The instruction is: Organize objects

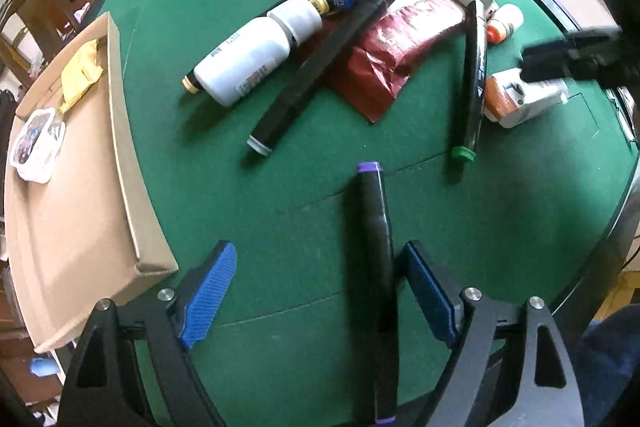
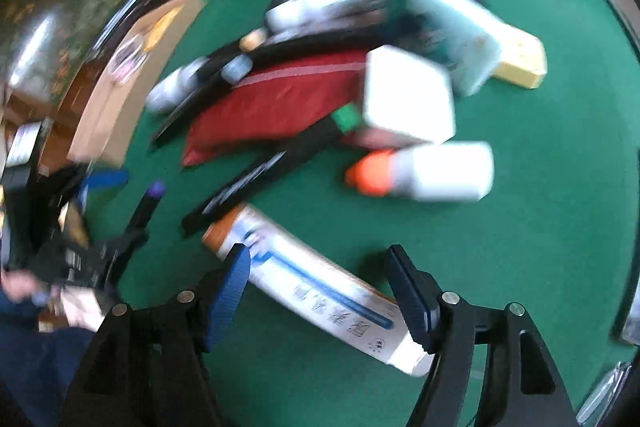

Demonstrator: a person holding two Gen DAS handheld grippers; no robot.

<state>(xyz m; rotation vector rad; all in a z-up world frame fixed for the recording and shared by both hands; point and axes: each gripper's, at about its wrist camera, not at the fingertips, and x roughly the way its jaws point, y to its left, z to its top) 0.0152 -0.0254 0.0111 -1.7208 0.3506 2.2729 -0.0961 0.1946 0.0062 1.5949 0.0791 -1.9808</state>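
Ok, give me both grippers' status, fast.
Left gripper: open, fingers either side of the purple-capped marker, not closed on it.
Right gripper: open, straddling the white-and-orange tube, no grip yet.

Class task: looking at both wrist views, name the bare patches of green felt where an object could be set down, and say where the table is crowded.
Bare felt lies between the cardboard tray and the white bottle, and in front of the red pouch, near the purple-capped marker. In the right view, felt right of the orange-capped bottle is free. The pile of markers and boxes around the pouch is crowded.
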